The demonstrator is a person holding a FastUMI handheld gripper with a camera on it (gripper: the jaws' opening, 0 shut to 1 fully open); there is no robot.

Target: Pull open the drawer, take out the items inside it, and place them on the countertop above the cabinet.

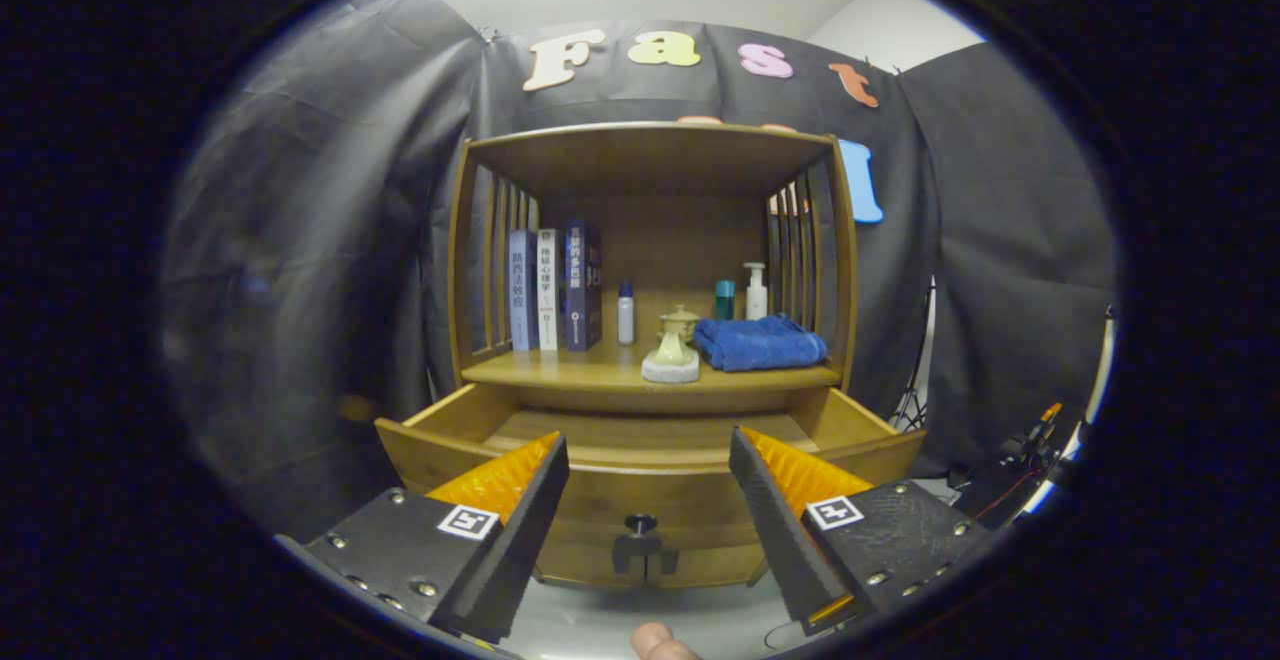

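Note:
A wooden cabinet [650, 155] stands ahead with its drawer [640, 500] pulled out toward me. The drawer's dark knob [640, 525] sits low between my fingers. The part of the drawer's bottom that shows is bare wood. On the countertop [560, 370] above the drawer lie a folded blue towel [760, 342] and a small cream teapot on a white coaster [672, 348]. My gripper [648, 455] is open, held in front of the drawer's front edge, with nothing between its fingers.
At the back of the countertop stand three books [555, 288], a small white bottle [626, 315], a teal bottle [724, 298] and a white pump bottle [756, 292]. Slatted sides and a roof enclose this shelf. A fingertip [655, 642] shows below.

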